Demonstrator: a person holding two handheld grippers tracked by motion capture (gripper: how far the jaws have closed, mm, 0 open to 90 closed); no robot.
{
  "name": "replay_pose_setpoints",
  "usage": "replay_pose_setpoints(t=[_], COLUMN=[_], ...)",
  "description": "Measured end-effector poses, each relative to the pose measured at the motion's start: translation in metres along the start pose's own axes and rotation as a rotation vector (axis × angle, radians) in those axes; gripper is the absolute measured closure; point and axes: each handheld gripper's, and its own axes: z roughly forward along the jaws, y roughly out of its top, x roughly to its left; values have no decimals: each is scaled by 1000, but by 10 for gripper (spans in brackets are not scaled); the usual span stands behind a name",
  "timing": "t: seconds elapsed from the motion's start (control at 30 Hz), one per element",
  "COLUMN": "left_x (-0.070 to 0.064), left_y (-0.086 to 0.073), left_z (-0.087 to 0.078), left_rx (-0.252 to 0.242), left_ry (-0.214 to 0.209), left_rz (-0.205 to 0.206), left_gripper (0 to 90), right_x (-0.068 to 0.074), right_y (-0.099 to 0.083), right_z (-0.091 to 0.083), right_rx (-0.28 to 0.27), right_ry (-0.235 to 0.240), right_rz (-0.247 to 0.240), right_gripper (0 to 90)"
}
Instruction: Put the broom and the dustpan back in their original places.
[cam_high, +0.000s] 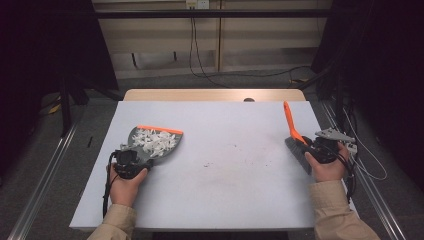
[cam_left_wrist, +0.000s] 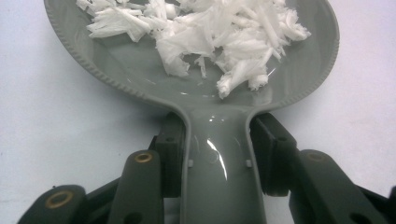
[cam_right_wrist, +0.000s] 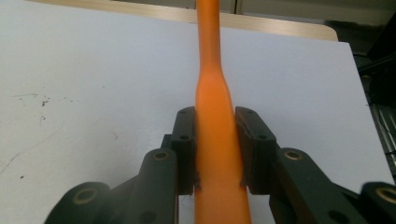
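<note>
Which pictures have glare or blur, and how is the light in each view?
High view: the table is lit, the room around it dark. Left gripper view: bright glare streaks on the dustpan handle, and the white shreds look overexposed. Right gripper view: even light, with the near orange brush handle slightly soft.

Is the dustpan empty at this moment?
No, the grey dustpan, held at its handle by the left hand-held gripper, carries a pile of white shreds.
</note>
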Motion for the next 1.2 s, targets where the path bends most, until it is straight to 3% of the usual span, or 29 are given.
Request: replay_pose_setpoints(t=[0.7,1.2], left_x=[-1,-7], left_y=[-2,-3], left_z=[-4,-7], left_rx=[-4,-10], left_ry=[-32,-66], left_rz=[-7,-7], left_gripper=[546,551], right_x=[13,20], right_y=[1,2], right_z=[7,12], right_rx=[-1,1], right_ry=[53,65], right_rz=[73,67], right_gripper=[687,683])
